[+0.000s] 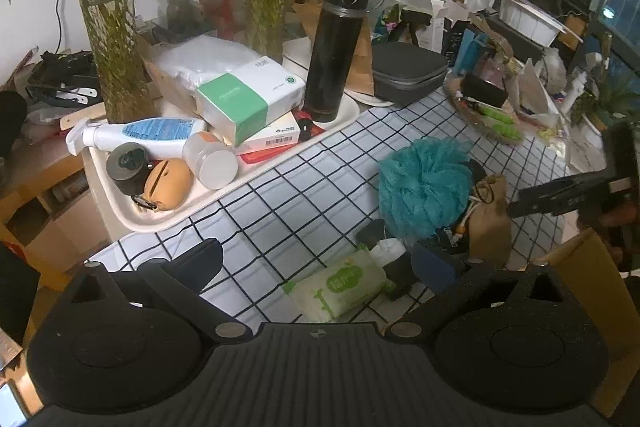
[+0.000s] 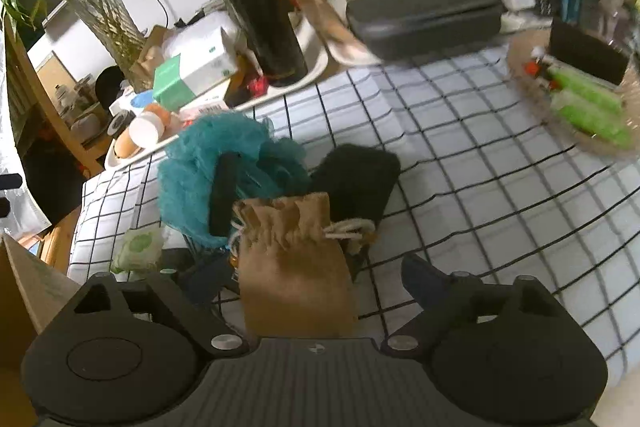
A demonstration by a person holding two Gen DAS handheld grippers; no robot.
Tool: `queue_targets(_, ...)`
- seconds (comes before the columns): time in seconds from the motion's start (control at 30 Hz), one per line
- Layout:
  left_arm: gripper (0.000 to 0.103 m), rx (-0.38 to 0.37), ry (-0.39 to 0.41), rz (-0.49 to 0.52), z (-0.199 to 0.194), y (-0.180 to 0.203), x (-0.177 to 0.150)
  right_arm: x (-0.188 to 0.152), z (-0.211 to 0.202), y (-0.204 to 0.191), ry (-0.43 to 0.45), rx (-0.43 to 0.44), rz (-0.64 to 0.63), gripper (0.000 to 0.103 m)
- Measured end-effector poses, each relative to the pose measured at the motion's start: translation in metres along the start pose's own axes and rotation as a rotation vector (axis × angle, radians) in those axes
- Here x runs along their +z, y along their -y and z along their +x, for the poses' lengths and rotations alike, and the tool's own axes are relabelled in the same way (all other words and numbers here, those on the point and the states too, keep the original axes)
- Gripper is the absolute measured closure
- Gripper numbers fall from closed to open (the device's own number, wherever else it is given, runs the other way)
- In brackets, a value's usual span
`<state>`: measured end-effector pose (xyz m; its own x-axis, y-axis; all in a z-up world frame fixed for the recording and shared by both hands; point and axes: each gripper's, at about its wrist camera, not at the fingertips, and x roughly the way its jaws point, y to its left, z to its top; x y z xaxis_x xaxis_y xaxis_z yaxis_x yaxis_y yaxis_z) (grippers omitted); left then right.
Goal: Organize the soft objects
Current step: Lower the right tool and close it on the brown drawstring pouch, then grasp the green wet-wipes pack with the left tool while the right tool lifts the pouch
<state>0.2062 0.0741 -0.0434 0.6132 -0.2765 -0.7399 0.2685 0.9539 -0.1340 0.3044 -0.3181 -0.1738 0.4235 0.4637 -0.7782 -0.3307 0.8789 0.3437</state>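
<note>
A teal mesh bath pouf [image 1: 424, 183] lies on the checked tablecloth [image 1: 304, 179], with a brown drawstring burlap pouch [image 1: 490, 219] beside it and a green tissue pack [image 1: 340, 285] in front. My left gripper [image 1: 320, 263] is open and empty, just above the tissue pack. In the right wrist view my right gripper [image 2: 316, 279] is open with the burlap pouch [image 2: 296, 263] between its fingers, not clamped. The pouf [image 2: 224, 175] and a black soft item [image 2: 356, 179] lie beyond it. The right gripper also shows at the right edge of the left wrist view [image 1: 568, 195].
A white tray [image 1: 332, 123] at the back left holds a black flask [image 1: 336, 51], boxes, a spray bottle and jars. A grey case [image 1: 408, 71], a wicker basket [image 1: 484, 123] and plant vases stand behind. A cardboard box [image 1: 592, 291] is at the right.
</note>
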Motion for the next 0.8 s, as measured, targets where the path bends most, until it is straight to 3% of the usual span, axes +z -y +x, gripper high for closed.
queue_targets(0.1,0.000,-0.014,0.000,0.006,0.004,-0.004,0.002,-0.003,0.013,0.005,-0.031,0.025,-0.001,0.014)
queue_targets(0.2,0.000,-0.027,0.000,0.018,0.008,-0.007,0.004,-0.006,0.025,0.008,-0.060,0.045,-0.012,0.025)
queue_targets(0.33,0.000,-0.049,-0.007,0.039,0.015,-0.008,0.008,-0.010,0.027,0.011,-0.071,0.072,0.001,0.051)
queue_targets(0.37,0.000,-0.052,-0.010,0.040,0.016,-0.008,0.009,-0.011,0.026,0.010,-0.067,0.082,0.001,0.064)
queue_targets(0.47,0.000,-0.060,-0.017,0.048,0.020,-0.008,0.012,-0.011,0.019,0.010,-0.066,0.077,0.007,0.090)
queue_targets(0.8,0.001,-0.150,-0.048,0.165,0.038,-0.004,0.023,-0.004,-0.036,0.003,0.079,0.055,0.011,0.098)
